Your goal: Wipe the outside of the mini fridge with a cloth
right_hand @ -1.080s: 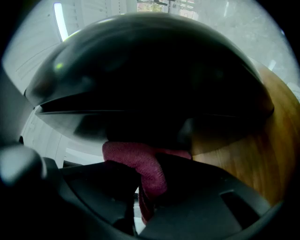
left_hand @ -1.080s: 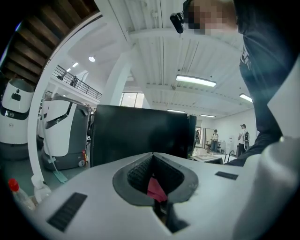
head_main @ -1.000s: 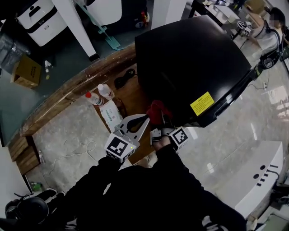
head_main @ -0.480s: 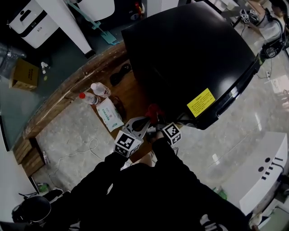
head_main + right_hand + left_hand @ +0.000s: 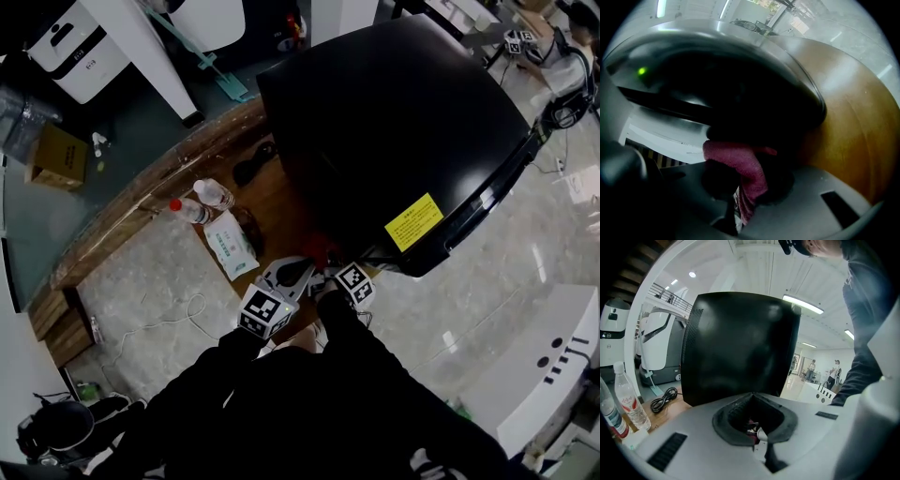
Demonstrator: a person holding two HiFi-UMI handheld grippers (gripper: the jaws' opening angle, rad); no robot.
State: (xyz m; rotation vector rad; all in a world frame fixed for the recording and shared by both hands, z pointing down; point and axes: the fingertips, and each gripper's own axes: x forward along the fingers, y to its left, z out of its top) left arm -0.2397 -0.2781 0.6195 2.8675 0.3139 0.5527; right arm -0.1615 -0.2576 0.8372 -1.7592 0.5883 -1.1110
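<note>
The black mini fridge (image 5: 394, 122) stands on a wooden platform (image 5: 141, 206), with a yellow label near its front corner. Pressed against its near lower side is a red cloth (image 5: 322, 249), and my right gripper (image 5: 325, 274) is shut on it. In the right gripper view the cloth (image 5: 740, 161) bunches between the jaws right under the dark fridge wall (image 5: 740, 93). My left gripper (image 5: 298, 272) hangs just left of the right one, jaws shut on nothing. It faces the fridge's side (image 5: 740, 343) from a short distance without touching it.
Two water bottles (image 5: 211, 194) and a pack of wipes (image 5: 230, 244) lie on the platform left of the fridge, with a black cable (image 5: 253, 169) behind them. A white machine (image 5: 539, 366) stands at the right. A cardboard box (image 5: 58, 155) sits far left.
The right gripper has slid the cloth a little lower along the fridge's near side. The left gripper has drawn in beside it, and the head view has shifted slightly.
</note>
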